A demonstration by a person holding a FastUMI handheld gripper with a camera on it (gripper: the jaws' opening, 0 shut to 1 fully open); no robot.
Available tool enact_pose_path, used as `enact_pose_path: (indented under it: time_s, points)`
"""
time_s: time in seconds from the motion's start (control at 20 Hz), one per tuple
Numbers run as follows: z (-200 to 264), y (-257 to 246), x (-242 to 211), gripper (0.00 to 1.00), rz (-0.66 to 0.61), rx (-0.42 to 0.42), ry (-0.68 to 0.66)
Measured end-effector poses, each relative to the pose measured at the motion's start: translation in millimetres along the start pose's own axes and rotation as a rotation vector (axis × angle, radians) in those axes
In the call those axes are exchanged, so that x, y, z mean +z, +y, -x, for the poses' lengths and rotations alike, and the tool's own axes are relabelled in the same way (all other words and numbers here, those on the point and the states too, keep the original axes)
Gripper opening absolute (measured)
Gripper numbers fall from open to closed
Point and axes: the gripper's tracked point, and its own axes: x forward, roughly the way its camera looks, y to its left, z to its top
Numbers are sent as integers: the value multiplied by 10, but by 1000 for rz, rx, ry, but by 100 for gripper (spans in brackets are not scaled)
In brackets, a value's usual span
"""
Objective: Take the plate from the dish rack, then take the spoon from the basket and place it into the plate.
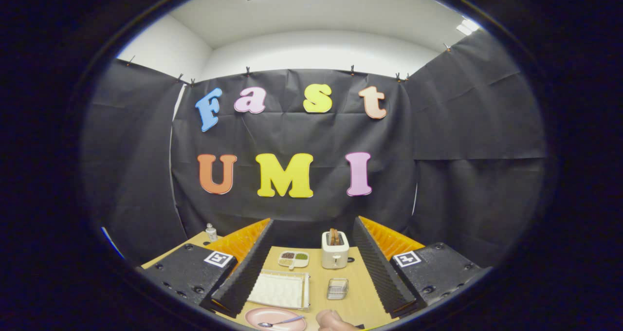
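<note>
My gripper (311, 267) stands open, its two fingers spread wide with nothing between them. Between the fingers and low down lies a pink plate (272, 319) on the wooden table (362, 297). A spoon (280, 322) with a pale handle rests in the plate. Just beyond the plate sits a white dish rack (284, 289), lying flat. To the right of the rack stands a small wire basket (337, 288). A person's hand (333, 320) rests on the table beside the plate.
A white toaster (335, 253) with bread in its slots stands beyond the basket. Left of it is a small divided dish (293, 259) of seasonings. A small bottle (211, 232) stands at the far left corner by the black cloth wall.
</note>
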Motion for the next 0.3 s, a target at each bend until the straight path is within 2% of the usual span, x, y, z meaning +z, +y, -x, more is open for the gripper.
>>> enact_pose_path:
  time_s: [0.3]
  points:
    - [-18, -51, -16, 100, 14, -1, 6]
